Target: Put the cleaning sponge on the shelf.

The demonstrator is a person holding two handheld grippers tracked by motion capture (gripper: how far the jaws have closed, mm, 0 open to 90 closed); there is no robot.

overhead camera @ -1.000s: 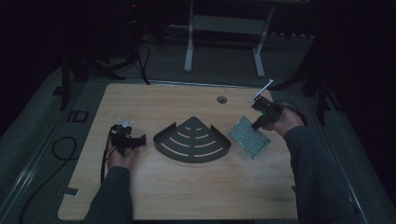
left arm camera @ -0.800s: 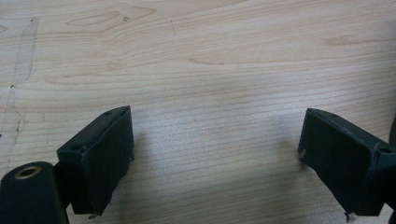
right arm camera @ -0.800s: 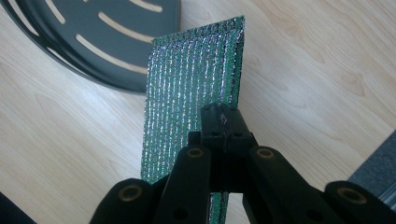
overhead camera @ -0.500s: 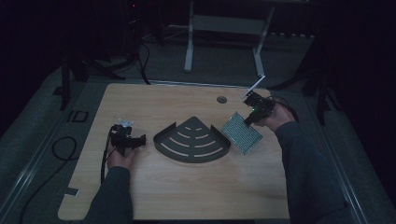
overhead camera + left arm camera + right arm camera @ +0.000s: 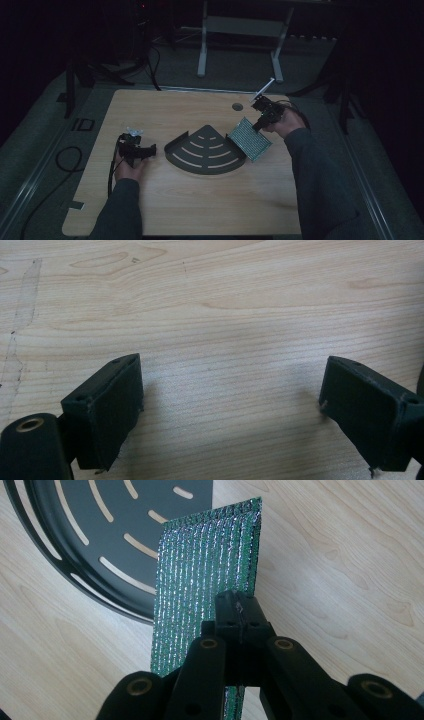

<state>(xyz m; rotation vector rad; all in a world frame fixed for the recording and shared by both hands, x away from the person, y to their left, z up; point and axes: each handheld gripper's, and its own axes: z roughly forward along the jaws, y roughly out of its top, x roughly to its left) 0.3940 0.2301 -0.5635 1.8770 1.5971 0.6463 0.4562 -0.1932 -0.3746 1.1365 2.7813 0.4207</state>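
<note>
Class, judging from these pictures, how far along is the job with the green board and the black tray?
Done: the right gripper has shut on the green board and holds it tilted at the black tray. In hand: carrying the board by its edge beside the tray's rim. Left: likely setting it in the tray, where nothing lies yet. The left gripper rests open on the table.

A light wooden table takes up the middle of the high view, with a small round grommet hole near its upper right edge. Above it, at the top centre of the frame, stands a pale metal frame with two legs. A black cable loops on the dark floor at the left.
</note>
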